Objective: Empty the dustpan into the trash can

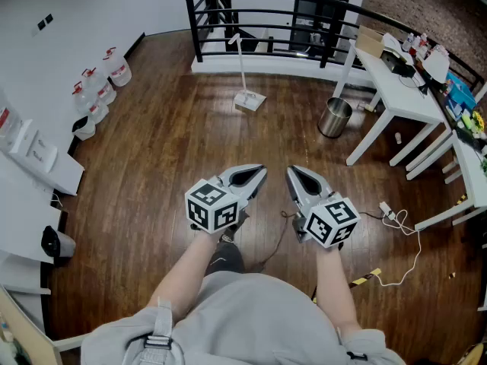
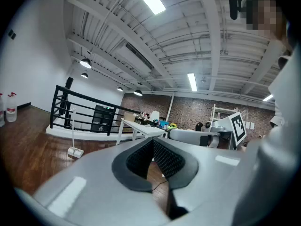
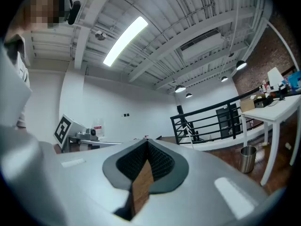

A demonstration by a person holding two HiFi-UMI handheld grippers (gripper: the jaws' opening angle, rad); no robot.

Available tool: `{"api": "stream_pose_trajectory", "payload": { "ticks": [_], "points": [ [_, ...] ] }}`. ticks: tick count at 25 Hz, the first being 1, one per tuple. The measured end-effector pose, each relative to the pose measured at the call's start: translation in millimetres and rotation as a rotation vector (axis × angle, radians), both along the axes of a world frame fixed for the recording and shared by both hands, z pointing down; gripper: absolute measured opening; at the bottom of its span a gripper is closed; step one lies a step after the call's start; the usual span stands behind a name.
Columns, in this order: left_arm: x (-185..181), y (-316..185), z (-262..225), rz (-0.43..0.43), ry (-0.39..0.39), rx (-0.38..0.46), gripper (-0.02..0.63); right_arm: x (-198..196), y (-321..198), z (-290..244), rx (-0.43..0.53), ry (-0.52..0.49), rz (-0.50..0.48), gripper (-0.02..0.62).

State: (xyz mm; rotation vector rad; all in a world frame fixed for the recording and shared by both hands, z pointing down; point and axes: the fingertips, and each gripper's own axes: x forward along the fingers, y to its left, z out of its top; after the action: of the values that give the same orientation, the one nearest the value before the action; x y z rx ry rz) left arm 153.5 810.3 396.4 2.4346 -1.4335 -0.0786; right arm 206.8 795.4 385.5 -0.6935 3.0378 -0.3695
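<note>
Steel trash can (image 1: 335, 117) beside white table (image 1: 403, 97)

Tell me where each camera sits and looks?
Head view: on the person's head, facing steeply down; shows forearms, left gripper, right gripper.
Left gripper view: on that gripper, facing along its shut jaws toward the white table.
Right gripper view: on that gripper, facing along its shut jaws toward the wall.
Shared: head and right gripper views show the trash can.

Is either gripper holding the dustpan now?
No, the dustpan stands alone on the floor by the railing, far from the left gripper and the right gripper.
</note>
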Motion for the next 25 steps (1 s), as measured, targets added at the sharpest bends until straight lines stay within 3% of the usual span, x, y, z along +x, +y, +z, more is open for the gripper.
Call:
{"api": "stream_pose_trajectory", "payload": {
  "ticks": [7, 17, 25],
  "points": [
    [-57, -79, 3, 0.008, 0.002, 0.013, 0.006, -52, -78, 4, 0.002, 0.008, 0.013, -0.002],
    [-176, -219, -9, 0.075, 0.002, 0.011, 0.006, -172, -224, -10, 0.001, 0.035, 0.072, -0.002],
    [-245, -318, 5, 0.045, 0.008, 0.006, 0.006, -228, -320, 2, -0.027, 0.057, 0.091, -0.002]
  ]
}}
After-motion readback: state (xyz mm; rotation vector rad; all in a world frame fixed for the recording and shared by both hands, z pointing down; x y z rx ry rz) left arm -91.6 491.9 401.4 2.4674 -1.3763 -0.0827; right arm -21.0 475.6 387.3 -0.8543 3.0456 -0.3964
